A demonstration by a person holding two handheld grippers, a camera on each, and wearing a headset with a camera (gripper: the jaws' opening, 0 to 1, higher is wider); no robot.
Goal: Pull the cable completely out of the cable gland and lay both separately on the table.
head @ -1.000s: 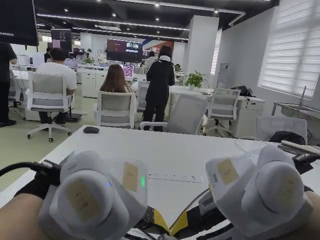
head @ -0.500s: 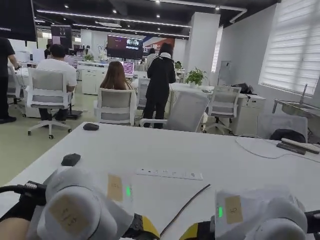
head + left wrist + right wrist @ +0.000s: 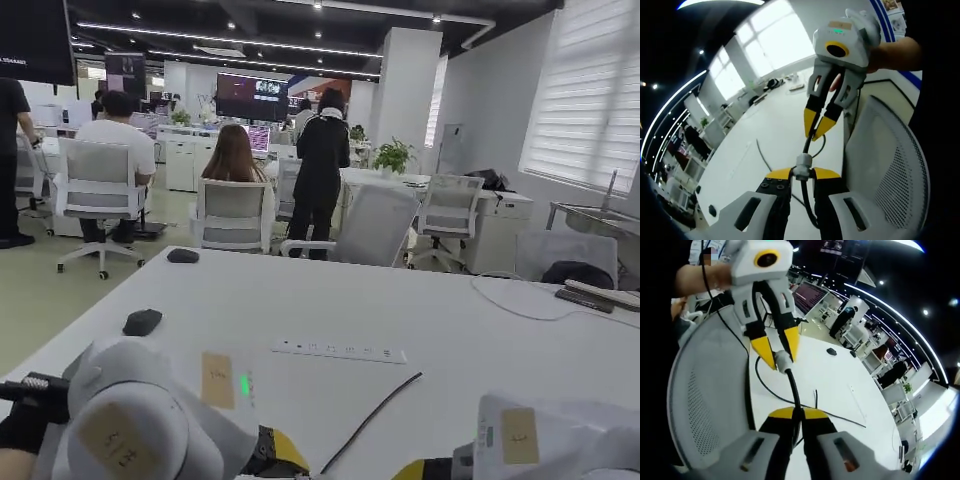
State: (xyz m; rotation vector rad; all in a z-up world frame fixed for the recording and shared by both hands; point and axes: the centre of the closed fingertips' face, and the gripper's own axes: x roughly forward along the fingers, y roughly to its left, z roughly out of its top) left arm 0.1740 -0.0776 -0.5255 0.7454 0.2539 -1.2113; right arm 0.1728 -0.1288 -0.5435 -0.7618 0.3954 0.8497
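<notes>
In the head view the left gripper (image 3: 285,452) sits at the near left edge and the right gripper (image 3: 415,468) at the near right, with only their yellow tips showing, so I cannot tell their grip from here. Between them a free stretch of the black cable (image 3: 370,410) lies on the white table (image 3: 480,340), its long axis running from near left to far right. Just beyond its far end is a white power strip (image 3: 340,350). A dark mouse (image 3: 142,321) lies to the left, well apart from the cable. Office chairs and people are beyond the table.

In the left gripper view the left gripper (image 3: 802,173) has its jaws narrowed onto the grey cable gland (image 3: 802,167), held above the table. The gland's axis points away, toward the right gripper (image 3: 817,129). The cable (image 3: 808,145) leaves it in a straight short run into that gripper's pinched tips. A white mesh chair (image 3: 890,165) stands to the right.

In the right gripper view the right gripper (image 3: 794,414) is closed tight on the cable (image 3: 794,390). The cable runs straight on to the cable gland (image 3: 781,360) in the left gripper (image 3: 779,356). More cable trails across the table behind them.
</notes>
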